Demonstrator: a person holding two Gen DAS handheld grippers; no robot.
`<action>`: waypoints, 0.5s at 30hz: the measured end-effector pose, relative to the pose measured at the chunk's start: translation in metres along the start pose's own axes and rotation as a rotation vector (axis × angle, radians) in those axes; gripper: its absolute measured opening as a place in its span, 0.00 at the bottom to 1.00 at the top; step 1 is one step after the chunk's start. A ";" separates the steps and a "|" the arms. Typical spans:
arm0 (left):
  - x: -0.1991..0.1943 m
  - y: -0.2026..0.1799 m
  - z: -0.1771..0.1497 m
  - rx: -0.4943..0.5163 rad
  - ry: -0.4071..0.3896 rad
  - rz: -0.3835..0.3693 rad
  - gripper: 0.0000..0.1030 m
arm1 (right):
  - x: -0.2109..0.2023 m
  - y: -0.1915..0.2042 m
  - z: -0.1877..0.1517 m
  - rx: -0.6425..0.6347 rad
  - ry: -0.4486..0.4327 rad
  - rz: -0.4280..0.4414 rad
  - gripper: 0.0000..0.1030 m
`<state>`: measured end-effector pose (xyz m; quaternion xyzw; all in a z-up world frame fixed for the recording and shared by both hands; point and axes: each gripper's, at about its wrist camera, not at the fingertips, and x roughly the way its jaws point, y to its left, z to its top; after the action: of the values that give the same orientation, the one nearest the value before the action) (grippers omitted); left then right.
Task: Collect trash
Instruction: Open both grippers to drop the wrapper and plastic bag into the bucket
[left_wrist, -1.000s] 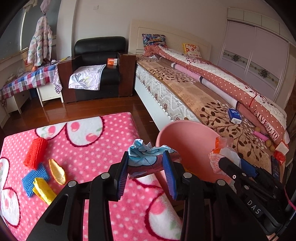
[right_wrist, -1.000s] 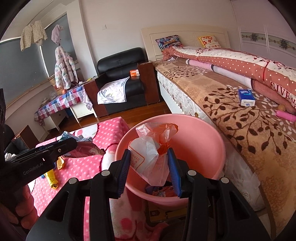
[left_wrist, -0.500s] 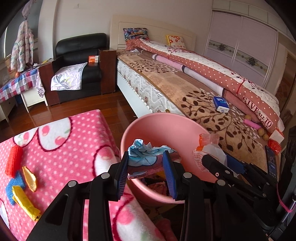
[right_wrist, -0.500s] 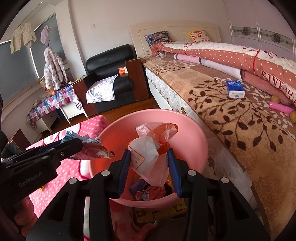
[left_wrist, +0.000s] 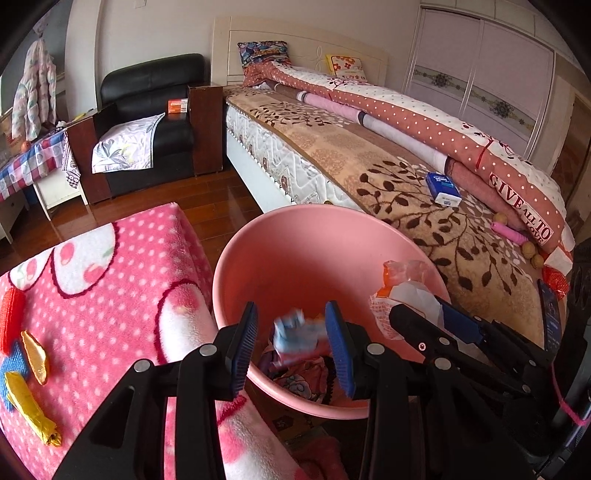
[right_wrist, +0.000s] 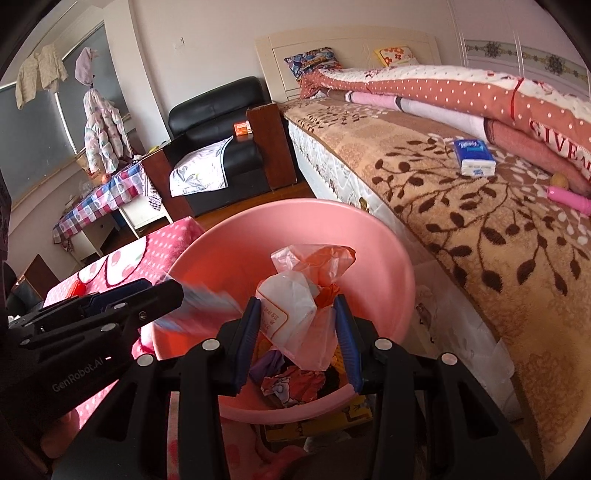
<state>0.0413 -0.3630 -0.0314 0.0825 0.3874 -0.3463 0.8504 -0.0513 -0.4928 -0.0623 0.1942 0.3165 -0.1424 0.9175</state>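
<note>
A pink basin (left_wrist: 295, 251) with several scraps of trash in it stands between the pink dotted blanket (left_wrist: 110, 280) and the bed. My left gripper (left_wrist: 293, 347) is open over its near rim. A blue-and-white wrapper (left_wrist: 295, 332) is blurred, loose between the fingers, falling into the basin. My right gripper (right_wrist: 299, 332) is shut on a white and orange plastic bag (right_wrist: 295, 306) held over the basin (right_wrist: 229, 258). The bag also shows in the left wrist view (left_wrist: 402, 291).
On the blanket at the left lie a red piece (left_wrist: 11, 317), orange and yellow wrappers (left_wrist: 33, 358) and a blue piece. The bed (left_wrist: 406, 177) on the right carries a tissue pack (left_wrist: 441, 188). A black armchair (left_wrist: 147, 122) stands at the back.
Both grippers moved from the blanket side to over the basin. My left gripper opened and let go of the blue-and-white wrapper, which is dropping. The right still holds the bag.
</note>
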 end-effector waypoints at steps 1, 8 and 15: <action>0.001 0.001 0.000 -0.003 0.002 0.000 0.43 | 0.002 -0.002 0.000 0.005 0.005 0.005 0.41; 0.000 0.003 0.001 -0.012 -0.001 -0.009 0.48 | 0.006 -0.006 -0.002 0.032 0.025 0.015 0.42; -0.007 0.005 0.001 -0.020 -0.013 -0.023 0.50 | 0.004 -0.005 -0.003 0.036 0.025 0.030 0.48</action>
<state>0.0423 -0.3556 -0.0259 0.0673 0.3864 -0.3525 0.8496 -0.0519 -0.4964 -0.0681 0.2170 0.3225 -0.1317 0.9119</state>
